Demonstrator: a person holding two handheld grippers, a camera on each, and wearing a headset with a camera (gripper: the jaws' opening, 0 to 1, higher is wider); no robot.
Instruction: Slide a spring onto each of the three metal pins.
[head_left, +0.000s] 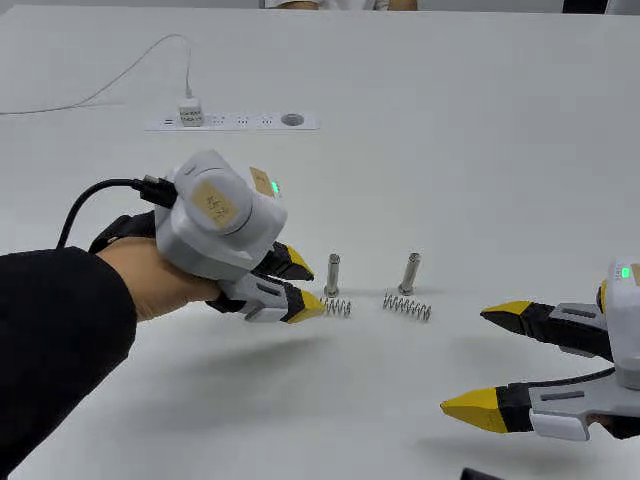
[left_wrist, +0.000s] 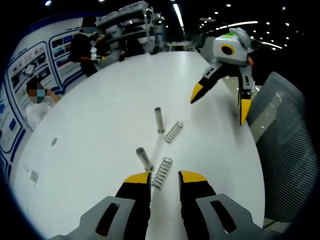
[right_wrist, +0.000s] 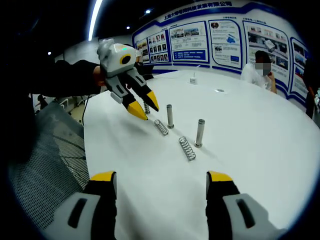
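1. Left hand-held gripper: jaws part-open, near spring lying on the table at its tips. An off-centre squeeze could squirt it away.
2. Near pin stands just beside its left jaw; a nudge likely topples it.
3. Right hand-held gripper: wide open, empty, far spring well ahead.

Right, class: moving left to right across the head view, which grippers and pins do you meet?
left gripper → first pin → second pin → right gripper

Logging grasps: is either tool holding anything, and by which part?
Nothing held. The left tool is open, tips at a spring; the right tool is open, apart.
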